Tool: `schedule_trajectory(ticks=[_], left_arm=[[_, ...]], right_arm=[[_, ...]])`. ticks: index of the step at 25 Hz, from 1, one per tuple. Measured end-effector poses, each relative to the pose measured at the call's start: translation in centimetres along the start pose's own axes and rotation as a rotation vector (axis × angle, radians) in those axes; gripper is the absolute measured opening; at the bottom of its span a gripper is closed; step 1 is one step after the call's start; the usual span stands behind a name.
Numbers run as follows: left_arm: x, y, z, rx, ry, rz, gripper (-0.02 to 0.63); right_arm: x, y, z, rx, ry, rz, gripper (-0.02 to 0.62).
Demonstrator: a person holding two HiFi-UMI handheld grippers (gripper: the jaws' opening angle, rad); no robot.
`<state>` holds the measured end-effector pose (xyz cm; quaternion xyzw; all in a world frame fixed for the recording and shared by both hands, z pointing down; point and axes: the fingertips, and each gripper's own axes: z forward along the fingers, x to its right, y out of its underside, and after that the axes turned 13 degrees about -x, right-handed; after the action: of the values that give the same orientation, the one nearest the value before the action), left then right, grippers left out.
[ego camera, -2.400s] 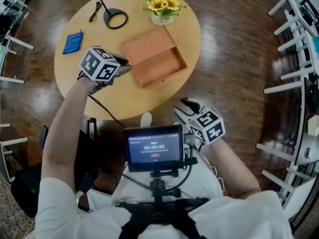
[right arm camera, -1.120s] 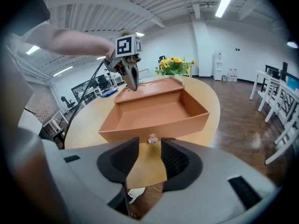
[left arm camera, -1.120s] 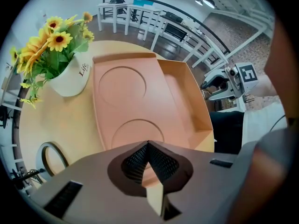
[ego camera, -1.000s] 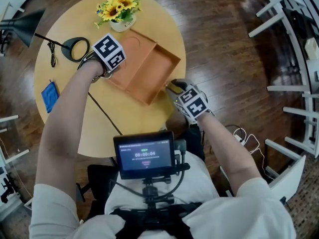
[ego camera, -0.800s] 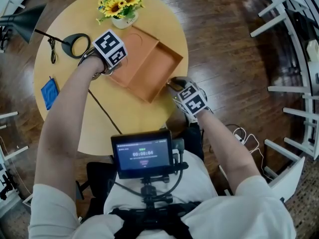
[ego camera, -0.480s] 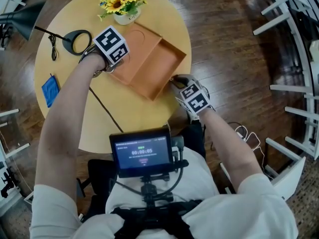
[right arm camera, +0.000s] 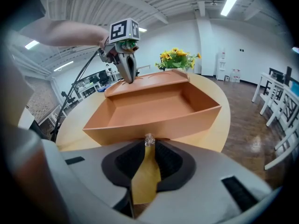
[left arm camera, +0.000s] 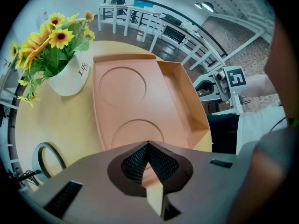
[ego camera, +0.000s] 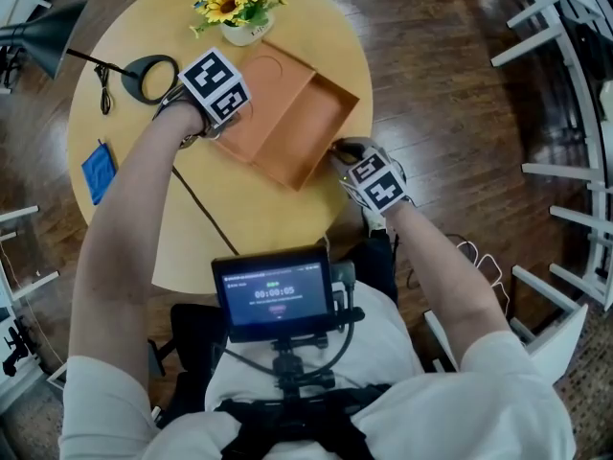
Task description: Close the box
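The orange box [ego camera: 316,127] lies open on the round wooden table [ego camera: 220,209], its lid [ego camera: 263,89] folded flat toward the flowers. My left gripper [ego camera: 233,123] is shut with nothing in it, tips low over the lid's near edge [left arm camera: 140,125]. In the right gripper view the left gripper [right arm camera: 128,78] points down at the lid's far side. My right gripper [ego camera: 337,149] is at the tray's outer wall [right arm camera: 154,125]; its jaws are closing and nearly meet. A tiny shiny speck sits at the tips of the right gripper [right arm camera: 149,140]; I cannot tell what it is.
Sunflowers in a white pot [ego camera: 239,8] stand just beyond the lid. A black lamp base [ego camera: 148,77] with its cable and a blue cloth [ego camera: 99,171] lie on the table's left. A small monitor [ego camera: 273,290] hangs at my chest. White racks [ego camera: 565,84] line the right side.
My right gripper has come up from my lap to the tray's outer wall and closed its jaws. The left gripper has moved from beside the box onto the lid's edge.
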<state>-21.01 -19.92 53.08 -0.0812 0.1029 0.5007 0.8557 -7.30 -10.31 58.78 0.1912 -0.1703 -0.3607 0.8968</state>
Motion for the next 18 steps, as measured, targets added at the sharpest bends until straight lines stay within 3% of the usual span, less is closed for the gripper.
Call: schedule_trajectory(ticks=[18], left_arm=[[0.7,-0.3,0.4,-0.003,-0.003,0.008,0.000]], right_arm=[[-0.9,-4.5,2.0,0.025,-0.020,-0.026,0.075]])
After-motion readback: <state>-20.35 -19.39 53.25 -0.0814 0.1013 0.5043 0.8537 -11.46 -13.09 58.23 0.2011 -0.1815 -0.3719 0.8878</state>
